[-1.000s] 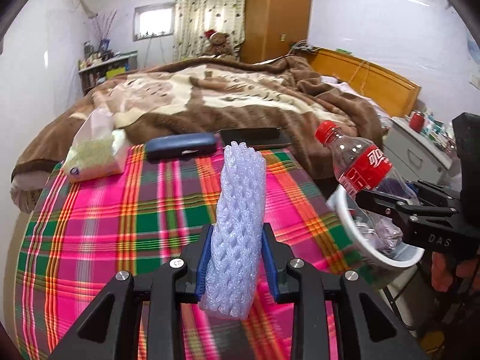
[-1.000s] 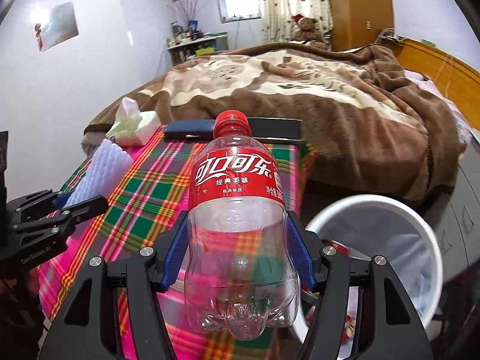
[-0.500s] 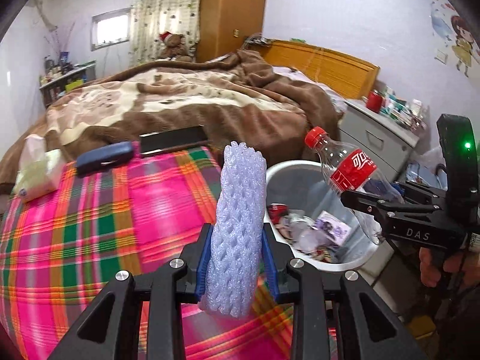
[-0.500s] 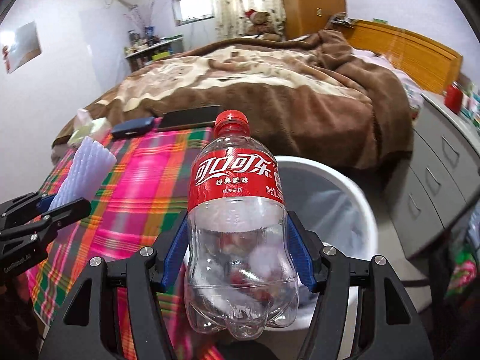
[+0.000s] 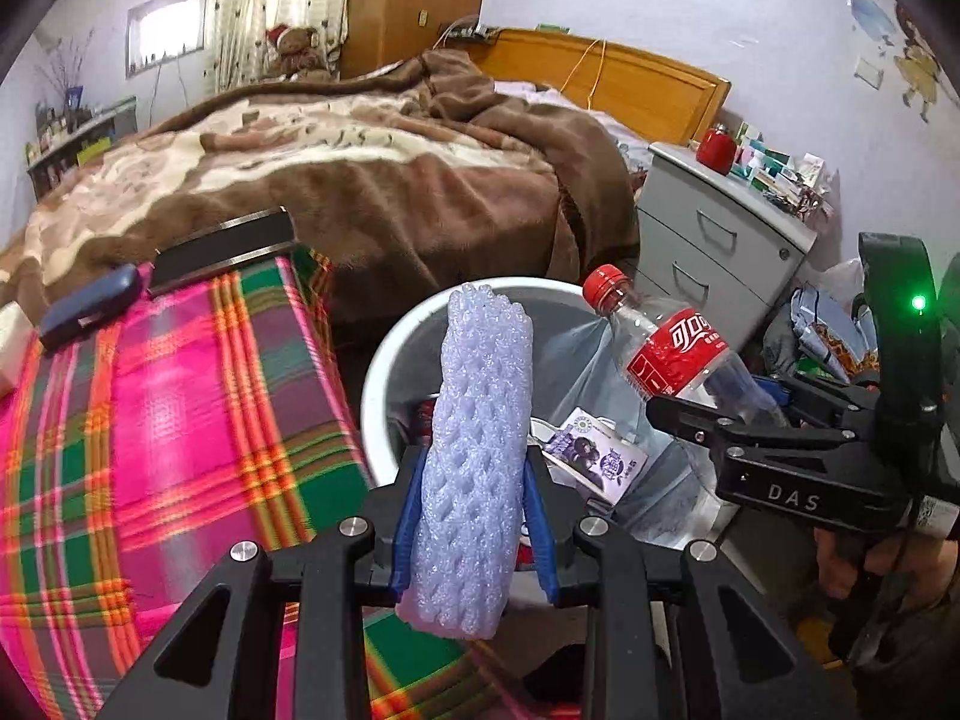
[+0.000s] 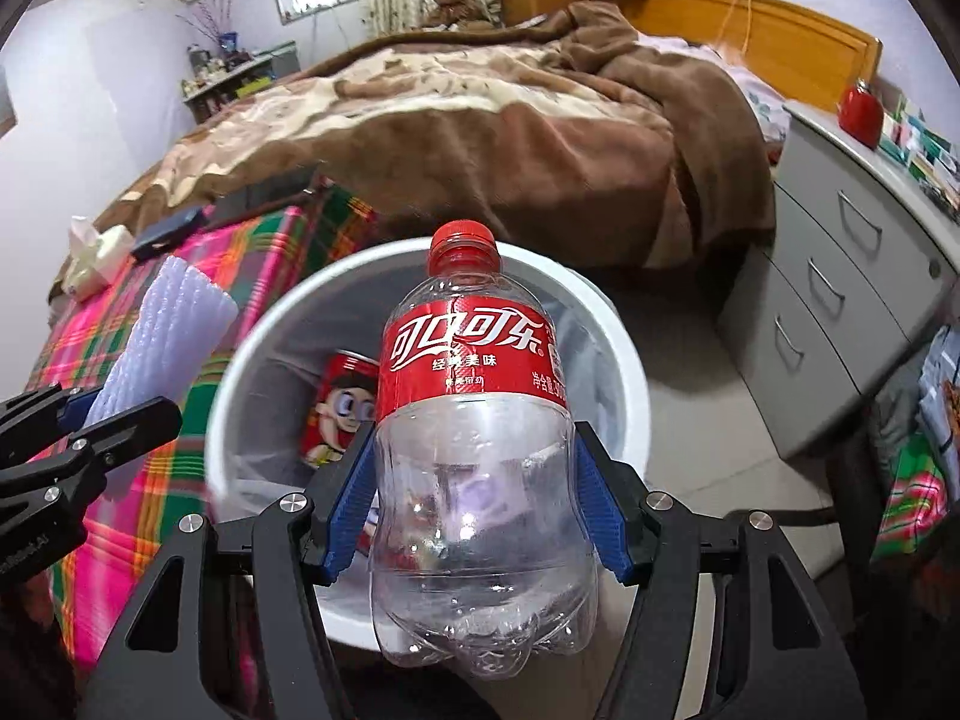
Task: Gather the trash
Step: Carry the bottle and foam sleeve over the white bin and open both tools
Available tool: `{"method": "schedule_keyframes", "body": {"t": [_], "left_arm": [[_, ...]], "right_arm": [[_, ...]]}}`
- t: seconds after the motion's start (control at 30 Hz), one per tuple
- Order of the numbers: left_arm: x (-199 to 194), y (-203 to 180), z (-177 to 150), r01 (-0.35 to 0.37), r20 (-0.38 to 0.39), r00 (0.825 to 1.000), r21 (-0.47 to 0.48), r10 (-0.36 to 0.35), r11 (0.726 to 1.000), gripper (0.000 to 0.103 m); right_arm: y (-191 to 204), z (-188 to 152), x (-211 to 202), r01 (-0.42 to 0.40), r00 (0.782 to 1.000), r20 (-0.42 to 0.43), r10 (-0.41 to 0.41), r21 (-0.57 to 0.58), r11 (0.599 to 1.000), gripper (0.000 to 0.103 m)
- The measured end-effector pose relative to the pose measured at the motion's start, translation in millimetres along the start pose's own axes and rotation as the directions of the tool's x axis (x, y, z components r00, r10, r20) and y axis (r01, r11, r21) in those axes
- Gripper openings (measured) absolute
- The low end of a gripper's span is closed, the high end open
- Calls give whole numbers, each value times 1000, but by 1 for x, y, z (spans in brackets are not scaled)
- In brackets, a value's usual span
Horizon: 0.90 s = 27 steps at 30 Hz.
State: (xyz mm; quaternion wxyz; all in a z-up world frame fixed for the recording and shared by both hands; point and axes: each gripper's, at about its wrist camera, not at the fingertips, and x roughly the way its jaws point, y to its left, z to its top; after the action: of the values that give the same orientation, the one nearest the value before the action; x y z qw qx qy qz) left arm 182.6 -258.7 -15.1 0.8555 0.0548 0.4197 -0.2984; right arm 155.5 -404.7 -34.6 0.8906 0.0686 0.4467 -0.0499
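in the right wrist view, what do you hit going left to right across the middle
left gripper holding the foam net → bin rim → red can inside the bin → cola bottle in the right gripper → grey drawers

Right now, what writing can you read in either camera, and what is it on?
"可口可乐" on the red label of the bottle.
"经典美味" below it on that label, slightly blurred.
"净含量" on the label's right edge; the number after it is cut off.
"DAS" on the right gripper.
The print on the carton and the red can in the bin is too blurred to read.
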Motion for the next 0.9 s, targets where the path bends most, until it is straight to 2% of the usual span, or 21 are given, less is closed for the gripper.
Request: {"method": "schedule_keyframes", "body": {"t": [0.13, 0.2, 0.27, 0.3, 0.47, 0.67, 0.9], "left_arm": [[15, -8, 5, -9, -8, 1000, 7, 9, 1000, 32], [20, -8, 7, -10, -10, 1000, -5, 10, 1000, 38], [22, -9, 9, -14, -4, 1000, -9, 14, 1000, 58], [23, -9, 9, -13, -3, 1000, -14, 13, 1000, 60], [21, -6, 8, -31, -5, 1000, -21, 31, 999, 61], [7, -4, 4, -33, 17, 999, -24, 33, 999, 62], [-15, 5, -8, -45, 43, 998, -52, 48, 998, 62]], "right_arm": [[-7, 0, 6, -11, 1000, -17, 11, 3, 1000, 64], [-11, -1, 8, -20, 1000, -23, 20, 16, 1000, 64], [-12, -2, 9, -28, 999, -26, 28, 24, 999, 64], [-12, -4, 8, -26, 999, -26, 26, 22, 999, 64], [-12, -7, -2, -25, 999, 23, 25, 17, 1000, 65], [-10, -6, -22, -72, 993, 92, 69, 31, 997, 65], [-3, -12, -32, -64, 990, 127, 57, 54, 996, 65]]}}
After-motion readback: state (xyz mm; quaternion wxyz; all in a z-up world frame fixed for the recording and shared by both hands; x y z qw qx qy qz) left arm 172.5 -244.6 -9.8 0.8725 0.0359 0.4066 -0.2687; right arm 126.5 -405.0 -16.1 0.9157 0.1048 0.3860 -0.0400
